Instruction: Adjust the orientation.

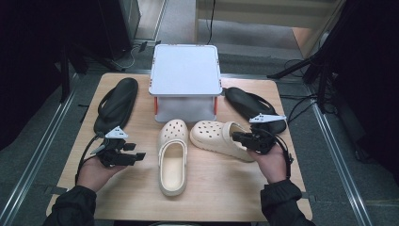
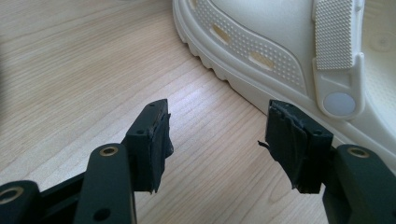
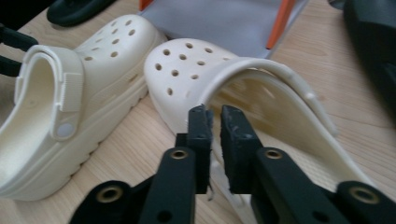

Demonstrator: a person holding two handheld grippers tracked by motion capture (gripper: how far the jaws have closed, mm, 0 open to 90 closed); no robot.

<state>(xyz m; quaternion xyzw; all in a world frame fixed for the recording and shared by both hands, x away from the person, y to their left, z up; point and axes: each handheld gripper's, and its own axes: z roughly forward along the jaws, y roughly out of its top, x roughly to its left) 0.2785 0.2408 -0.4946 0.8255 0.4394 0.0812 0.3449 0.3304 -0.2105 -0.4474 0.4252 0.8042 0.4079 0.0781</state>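
Two cream clogs lie mid-table. The left clog (image 1: 171, 165) stands flat with its toe pointing away; the left gripper view has its side wall and strap rivet (image 2: 289, 51) close up. My left gripper (image 1: 136, 151) (image 2: 217, 116) hovers low over bare wood just left of it, jaws open with nothing between them. The right clog (image 1: 214, 136) (image 3: 187, 70) lies at an angle, toe to the left and tipped onto its side. My right gripper (image 1: 236, 138) (image 3: 215, 112) is at its heel end, jaws pinched on the thin opening rim.
A white lidded box (image 1: 185, 70) with orange clips stands at the back centre, just behind the clogs' toes. One black sandal (image 1: 115, 103) lies at the far left and another (image 1: 254, 106) at the far right. Bare wooden table (image 1: 221, 188) runs along the front edge.
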